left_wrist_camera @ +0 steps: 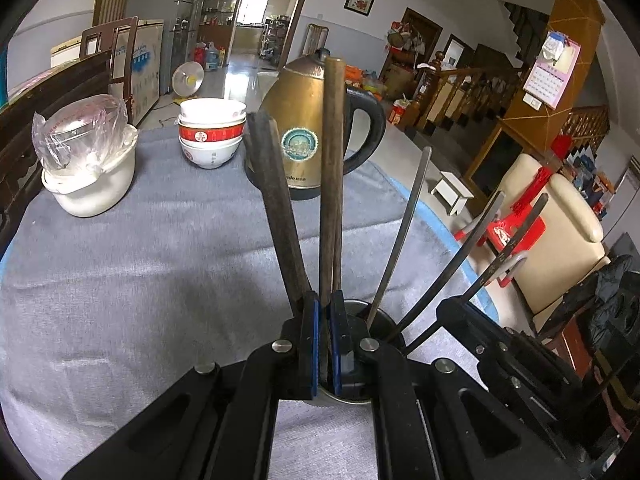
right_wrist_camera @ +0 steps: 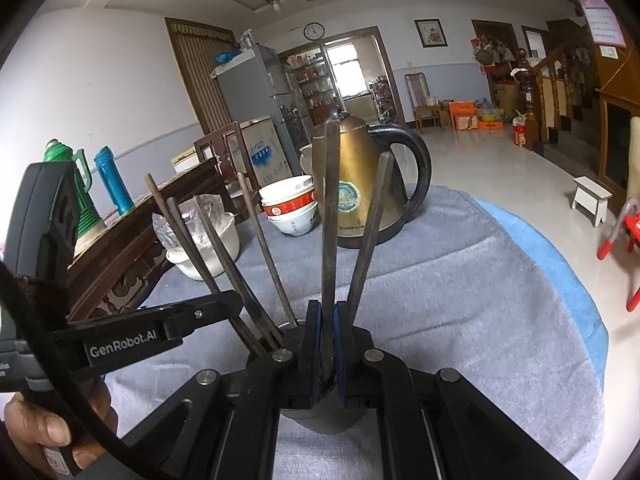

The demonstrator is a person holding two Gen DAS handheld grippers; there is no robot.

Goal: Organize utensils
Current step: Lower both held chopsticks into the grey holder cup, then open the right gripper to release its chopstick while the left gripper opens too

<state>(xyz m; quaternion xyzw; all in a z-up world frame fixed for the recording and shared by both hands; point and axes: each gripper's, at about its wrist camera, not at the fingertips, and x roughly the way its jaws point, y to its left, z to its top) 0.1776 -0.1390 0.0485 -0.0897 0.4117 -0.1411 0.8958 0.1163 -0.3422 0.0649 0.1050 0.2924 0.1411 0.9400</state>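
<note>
My left gripper (left_wrist_camera: 324,300) is shut on a brown chopstick (left_wrist_camera: 333,160) that stands upright with its lower end in a metal utensil cup (left_wrist_camera: 362,309). A flat dark chopstick (left_wrist_camera: 276,208) leans beside it, and a thin metal utensil (left_wrist_camera: 404,232) rises from the cup. My right gripper (right_wrist_camera: 324,309) is shut on a dark chopstick (right_wrist_camera: 330,220) over the same cup (right_wrist_camera: 320,420); a second chopstick (right_wrist_camera: 368,232) leans to its right. In the right wrist view the left gripper (right_wrist_camera: 236,305) reaches in among several leaning chopsticks (right_wrist_camera: 224,256). In the left wrist view the right gripper's body (left_wrist_camera: 520,360) is at lower right.
The cup stands on a grey cloth (left_wrist_camera: 140,260) over a round table whose edge curves off on the right. Behind are a brass kettle (left_wrist_camera: 304,120), stacked bowls (left_wrist_camera: 212,132) and a white pot with a plastic bag (left_wrist_camera: 88,160). A hand (right_wrist_camera: 48,428) holds the left gripper.
</note>
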